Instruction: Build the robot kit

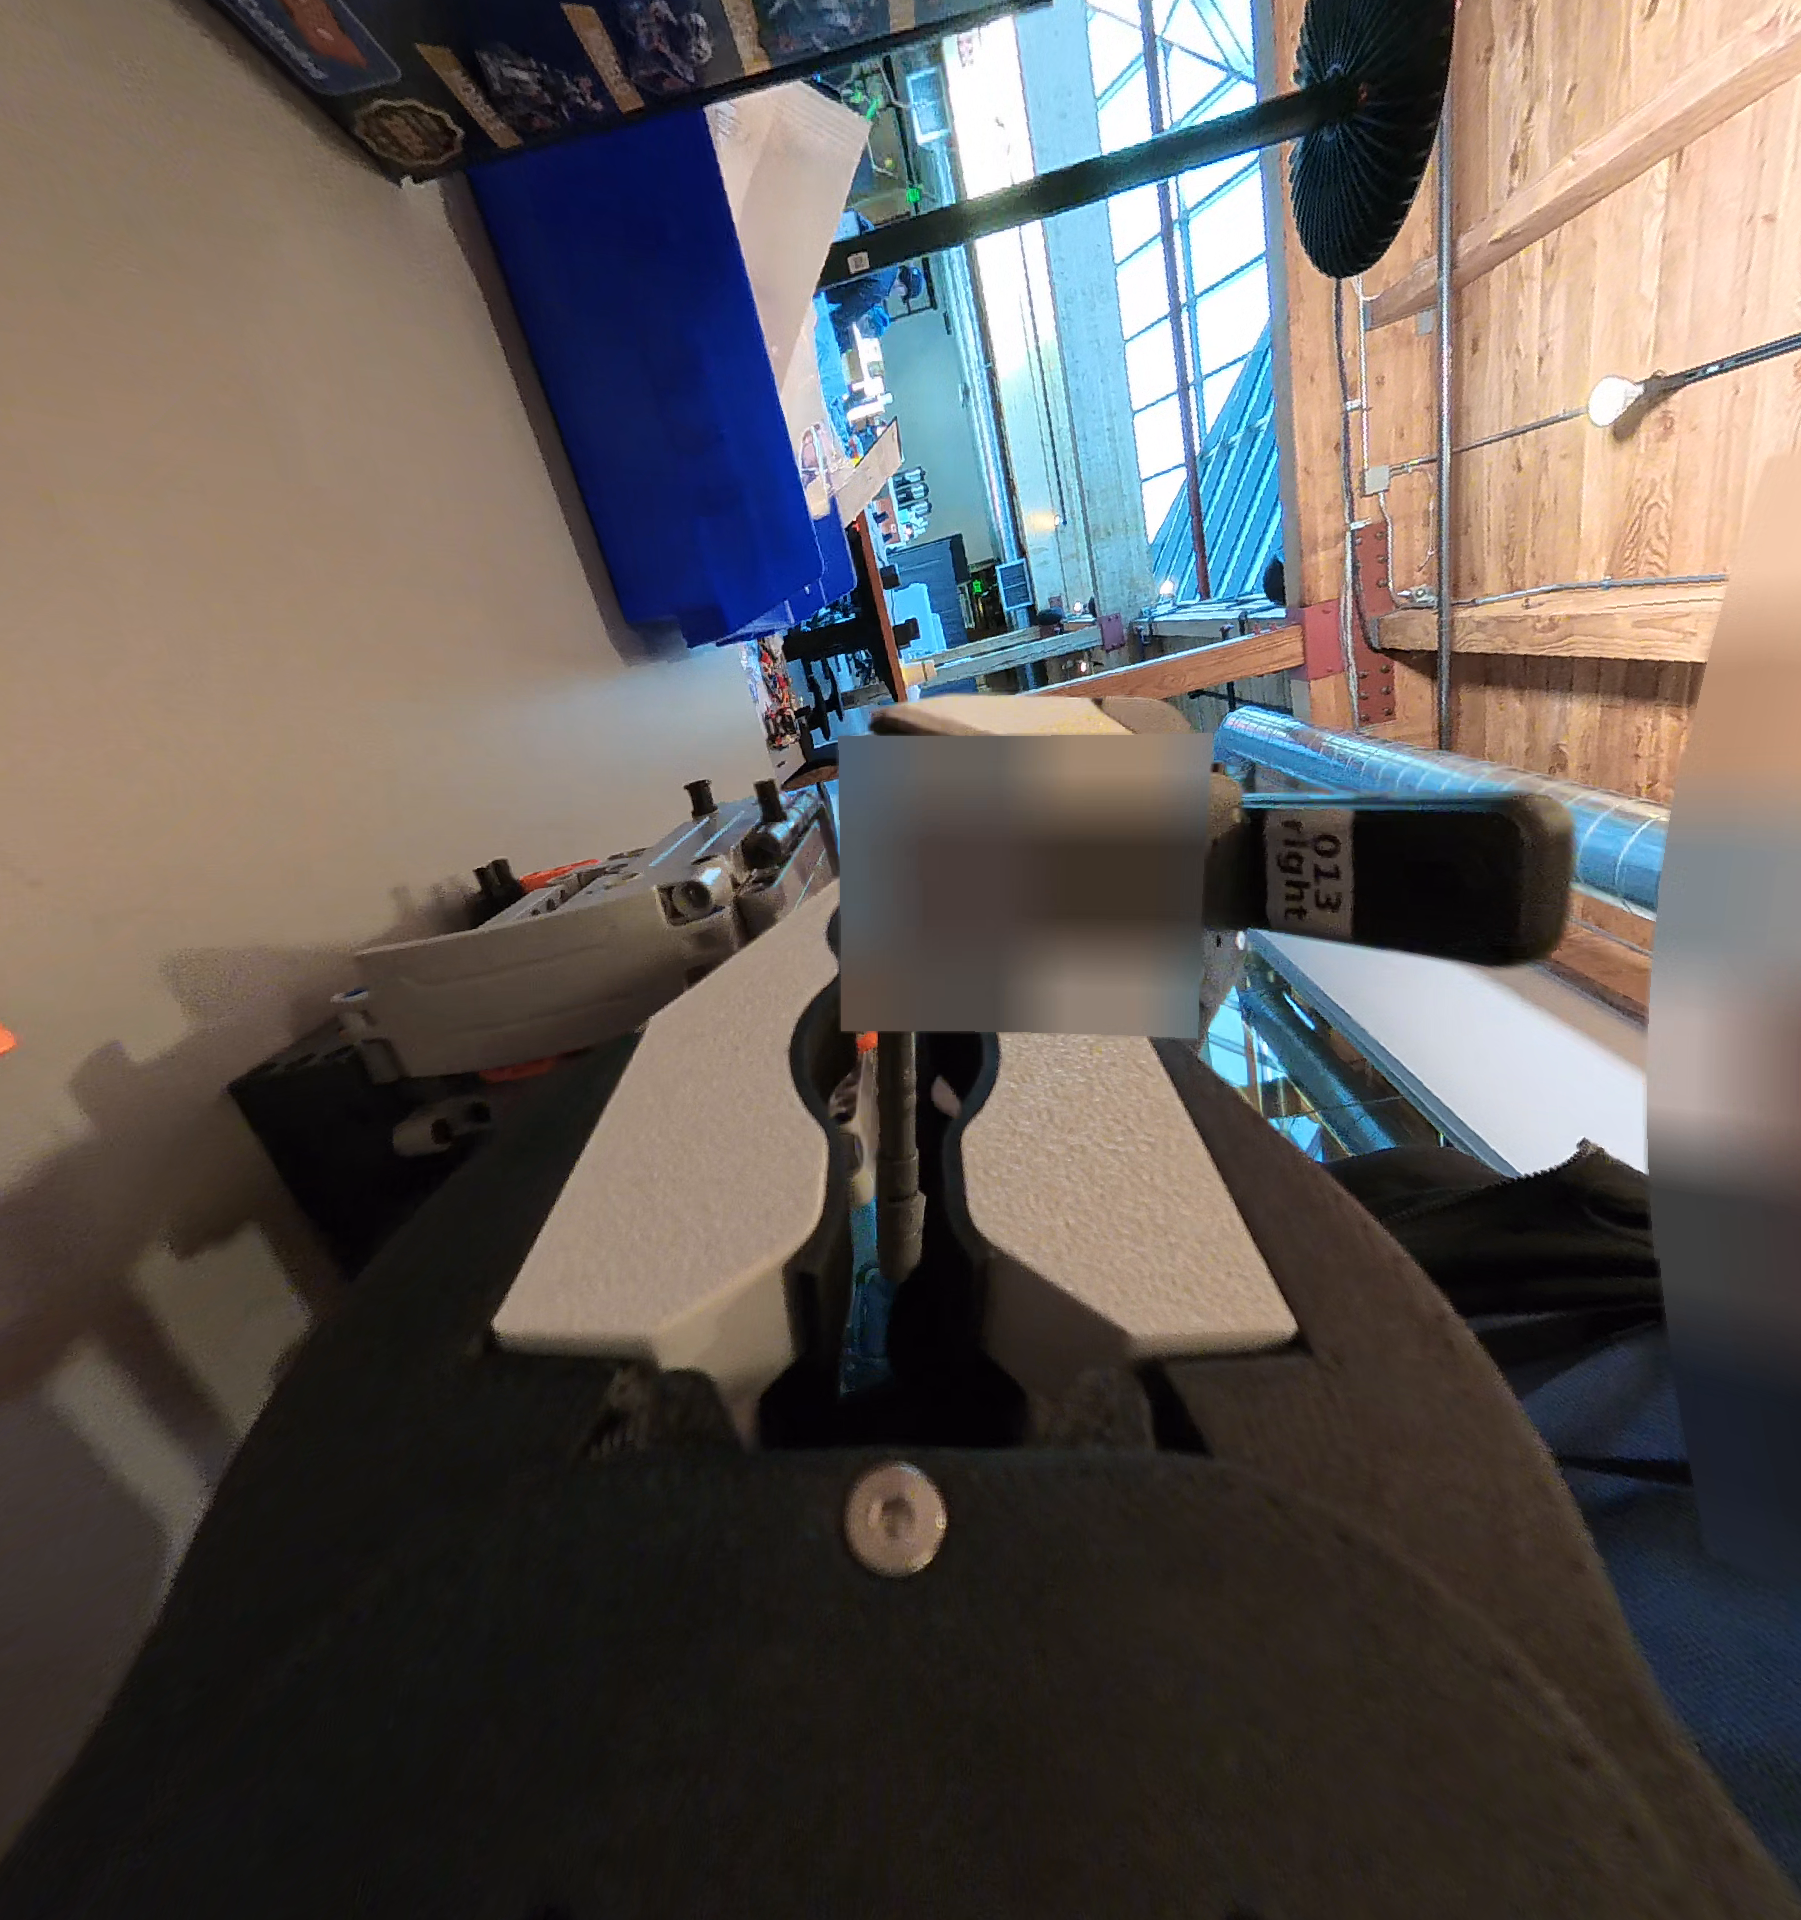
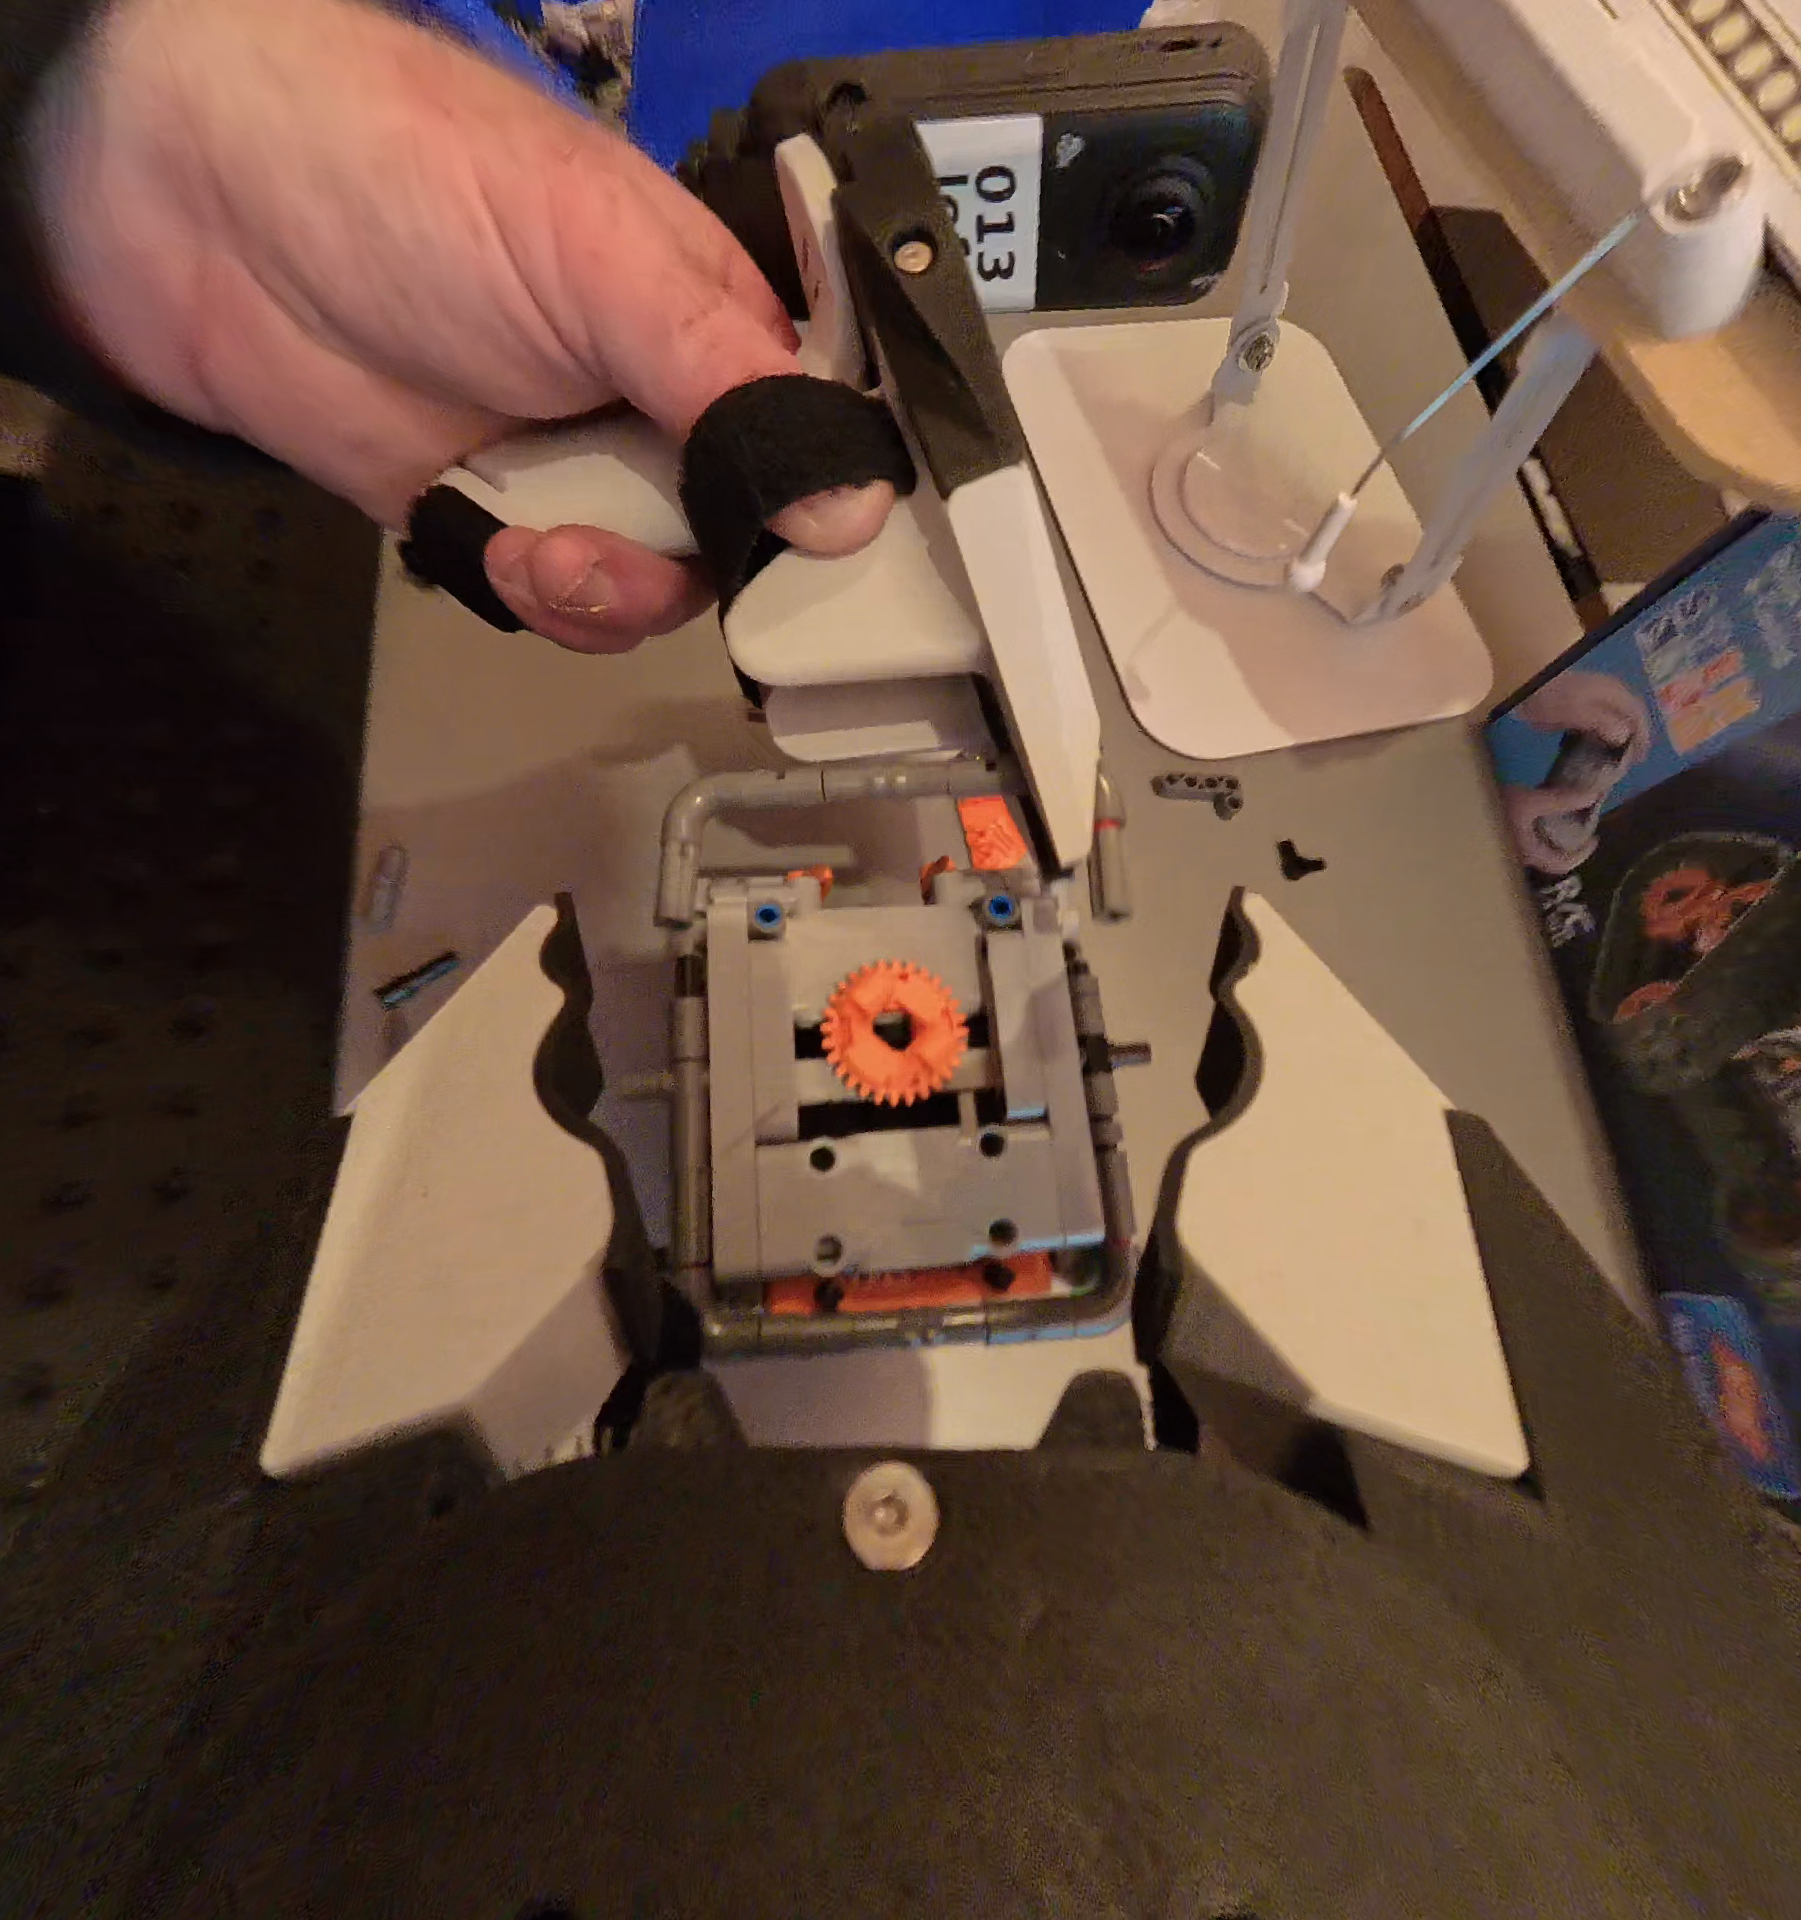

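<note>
Grey model [image 2: 891,1122], orange gear [image 2: 894,1031] on top, frame centre on table [image 2: 1395,987]. Right gripper [image 2: 891,1101] jaws apart, straddling it. Left gripper [image 1: 901,1153] clamped on model's thin frame rod [image 1: 898,1132]. Risk: rod could pop off if twisted.

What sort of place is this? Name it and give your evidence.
Probably a hobby workbench inside a large timber-built workshop or maker space. A half-built grey brick model with an orange gear sits on the table, a building-set box lies beside it, and wood-plank walls and big windows show behind.
</note>
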A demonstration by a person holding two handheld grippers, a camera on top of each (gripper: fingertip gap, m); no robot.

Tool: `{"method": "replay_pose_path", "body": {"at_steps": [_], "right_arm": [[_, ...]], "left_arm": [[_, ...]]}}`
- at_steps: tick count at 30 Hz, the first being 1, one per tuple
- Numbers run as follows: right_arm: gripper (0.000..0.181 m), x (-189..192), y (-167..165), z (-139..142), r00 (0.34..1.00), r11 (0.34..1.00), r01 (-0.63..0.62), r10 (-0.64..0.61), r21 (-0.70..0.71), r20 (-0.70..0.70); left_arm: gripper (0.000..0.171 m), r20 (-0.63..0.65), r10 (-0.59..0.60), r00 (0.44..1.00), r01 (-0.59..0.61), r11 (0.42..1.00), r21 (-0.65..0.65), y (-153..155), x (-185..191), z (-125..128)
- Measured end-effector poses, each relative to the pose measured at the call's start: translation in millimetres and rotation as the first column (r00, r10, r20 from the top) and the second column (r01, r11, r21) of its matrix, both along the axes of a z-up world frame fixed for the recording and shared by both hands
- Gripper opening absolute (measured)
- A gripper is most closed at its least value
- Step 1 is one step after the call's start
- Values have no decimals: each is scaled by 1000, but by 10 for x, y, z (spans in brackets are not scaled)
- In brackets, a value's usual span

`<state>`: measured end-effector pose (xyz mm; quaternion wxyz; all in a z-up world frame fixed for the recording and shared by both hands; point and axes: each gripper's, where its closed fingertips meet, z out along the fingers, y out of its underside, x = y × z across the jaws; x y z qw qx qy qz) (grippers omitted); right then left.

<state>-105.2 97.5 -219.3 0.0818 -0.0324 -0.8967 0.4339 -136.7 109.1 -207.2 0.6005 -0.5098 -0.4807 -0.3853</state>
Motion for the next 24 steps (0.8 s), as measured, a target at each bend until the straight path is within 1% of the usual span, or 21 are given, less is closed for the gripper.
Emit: {"method": "replay_pose_path", "body": {"at_steps": [2,3,5,11,12,13,14,15,16,17,18,20,21,22,23,24], "right_arm": [[110,-21,-71,-39,997,999,-13,16,52,-69],[109,-20,-87,-85,996,996,-19,26,88,-88],[98,-26,-94,-151,993,990,-15,31,137,-117],[91,2,-106,-67,997,998,-16,21,62,-81],[59,-34,-87,-36,997,999,9,-6,40,-73],[42,-85,-57,-2,996,999,35,-34,20,-80],[40,-95,-35,26,997,999,33,-33,1,-73],[51,-69,-34,36,999,1000,16,-16,-14,-46],[56,-41,-30,14,1000,1000,3,-3,-7,-16],[55,-44,-3,-28,1000,1000,8,-8,18,-6],[54,-59,27,-45,1000,999,20,-20,29,-7],[50,-24,-7,21,999,999,25,-23,-33,44],[46,-37,-20,47,997,997,49,-45,-54,63],[47,-76,-11,53,995,995,81,-77,-58,63],[43,-117,9,59,992,992,114,-110,-61,59],[33,-159,24,82,987,986,150,-145,-78,65]], "left_arm": [[5,-7,2,1000,-2,1000,-4,12,2,20],[5,-1,3,1000,-3,1000,9,14,1,40],[5,0,9,1000,-9,1000,12,5,2,55],[5,-4,16,1000,-15,999,51,-7,10,109],[6,-12,13,1000,-12,999,48,-2,14,110],[6,-27,-5,1000,6,999,46,12,38,115],[6,-43,-24,999,26,999,46,33,70,125],[6,-54,-25,998,28,998,49,45,80,139],[5,-61,-7,998,9,999,40,44,62,134],[5,-62,-18,998,19,1000,13,50,68,97],[6,-68,-33,997,33,999,-2,38,72,76],[5,-78,-14,997,13,1000,-25,-19,35,55],[5,-85,-12,996,9,1000,-25,-21,30,69],[5,-90,-8,996,6,1000,-21,-13,26,92],[5,-94,-4,996,3,1000,-12,-3,20,121],[5,-99,8,995,-8,1000,-7,-2,7,141]]}}
